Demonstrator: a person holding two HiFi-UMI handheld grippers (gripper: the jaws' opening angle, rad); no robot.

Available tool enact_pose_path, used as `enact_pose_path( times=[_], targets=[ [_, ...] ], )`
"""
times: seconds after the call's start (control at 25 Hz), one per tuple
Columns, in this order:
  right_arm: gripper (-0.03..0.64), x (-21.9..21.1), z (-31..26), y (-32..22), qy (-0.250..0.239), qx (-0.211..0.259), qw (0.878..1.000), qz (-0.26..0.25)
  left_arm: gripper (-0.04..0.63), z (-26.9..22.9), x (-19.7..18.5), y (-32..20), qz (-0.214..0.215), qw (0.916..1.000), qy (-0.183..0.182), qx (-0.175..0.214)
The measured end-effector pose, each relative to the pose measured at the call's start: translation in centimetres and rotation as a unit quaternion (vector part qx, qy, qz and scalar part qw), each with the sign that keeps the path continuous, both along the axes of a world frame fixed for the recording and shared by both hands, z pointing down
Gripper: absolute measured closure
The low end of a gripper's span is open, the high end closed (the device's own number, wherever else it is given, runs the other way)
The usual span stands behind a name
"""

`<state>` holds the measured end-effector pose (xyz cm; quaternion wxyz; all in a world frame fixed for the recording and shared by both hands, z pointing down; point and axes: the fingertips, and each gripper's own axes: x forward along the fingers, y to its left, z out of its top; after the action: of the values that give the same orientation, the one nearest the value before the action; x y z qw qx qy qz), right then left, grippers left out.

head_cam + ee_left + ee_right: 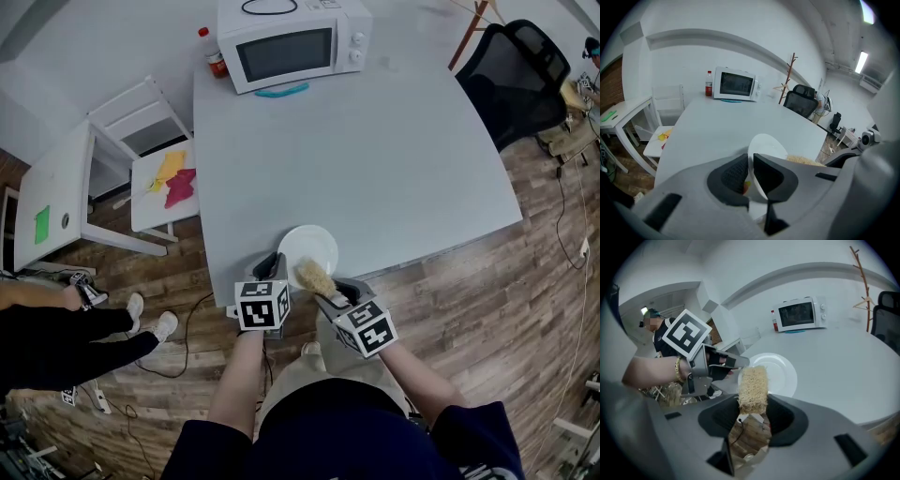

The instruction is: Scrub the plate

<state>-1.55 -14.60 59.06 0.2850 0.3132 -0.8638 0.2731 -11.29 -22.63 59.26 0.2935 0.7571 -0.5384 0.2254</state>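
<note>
The left tool (751,174) is clenched on the near rim of the plate (768,144), and its jaws hide that edge. A small reddish-yellow speck beside one pad is too small to identify. The right tool (751,412) grips a tan, fibrous scrubber (753,387), whose lower end is lost between the jaws. The plate is white, round and plain. It is at the near edge of the desk (375,159), just ahead of both tools. The scrubber's tip is over the rim nearest the right tool; contact cannot be made out.
</note>
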Motion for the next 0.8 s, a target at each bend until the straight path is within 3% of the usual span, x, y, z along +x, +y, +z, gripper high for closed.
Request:
enact_pose_path(
  times=[0.48,0.8],
  targets=[
    [0.437,4.5,0.6,-1.9,0.035,0.001,0.997,0.064,0.554,0.5,-0.4,0.2,-0.01,0.9999,-0.003,-0.004],
    [0.437,5.3,-0.5,-2.5,-0.002,0.015,0.995,0.099,0.554,2.9,-1.1,-0.6,-0.026,0.9992,-0.016,-0.025]
  ],
)
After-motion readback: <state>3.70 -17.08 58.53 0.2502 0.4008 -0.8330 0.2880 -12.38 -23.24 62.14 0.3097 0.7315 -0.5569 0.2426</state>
